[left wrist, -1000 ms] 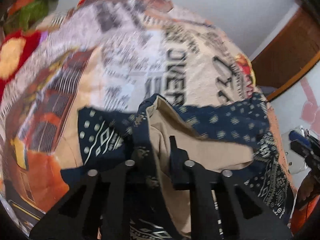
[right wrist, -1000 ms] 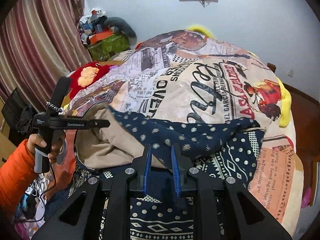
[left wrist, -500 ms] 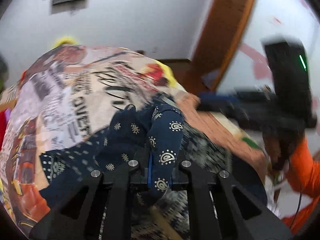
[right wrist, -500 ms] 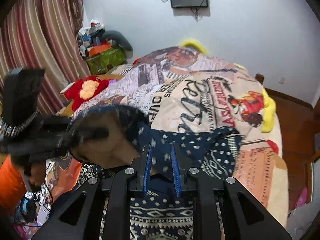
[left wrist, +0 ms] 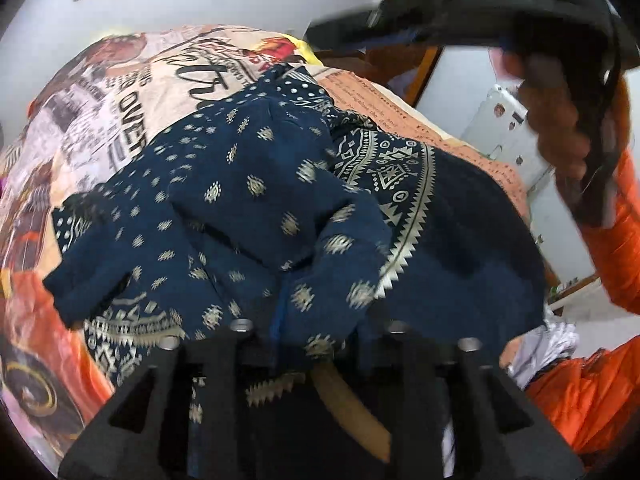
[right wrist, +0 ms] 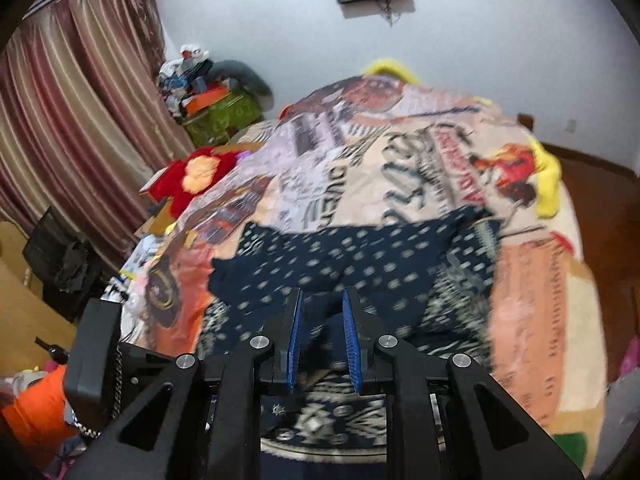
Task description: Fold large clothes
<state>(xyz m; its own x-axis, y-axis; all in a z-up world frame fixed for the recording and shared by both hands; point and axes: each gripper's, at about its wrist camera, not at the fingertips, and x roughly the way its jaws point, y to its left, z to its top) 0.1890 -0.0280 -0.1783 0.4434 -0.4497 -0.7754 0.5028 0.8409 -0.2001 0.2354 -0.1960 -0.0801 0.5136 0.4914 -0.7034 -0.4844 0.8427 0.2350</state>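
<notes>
While the navy garment [left wrist: 256, 200] lay heaped on the bed [right wrist: 532, 292], the left claw [left wrist: 316, 332] was pinching a bunched fold of it, the cloth swelling up between the fingers and hiding their tips. Ahead of that claw the garment spread in rumpled layers, its small pale motifs toward the left and a band of zigzag trim [left wrist: 404, 216] toward the right. A tan strip [left wrist: 348, 408] of lining hung just under the claw. Above and to the right of it, the right hand [left wrist: 560, 120] in an orange sleeve [left wrist: 612, 240] held the other tool.

In the right wrist view, the right claw [right wrist: 322, 340] stood spread a little, its blue pads [right wrist: 294, 344] apart with dark cloth seen between them; whether the pads touched the cloth could not be told. The garment [right wrist: 352, 264] stretched ahead of and below this claw across the printed bedspread [right wrist: 400, 160]. Far ahead to the left were a red cushion [right wrist: 196, 178] and striped curtains [right wrist: 80, 120].
</notes>
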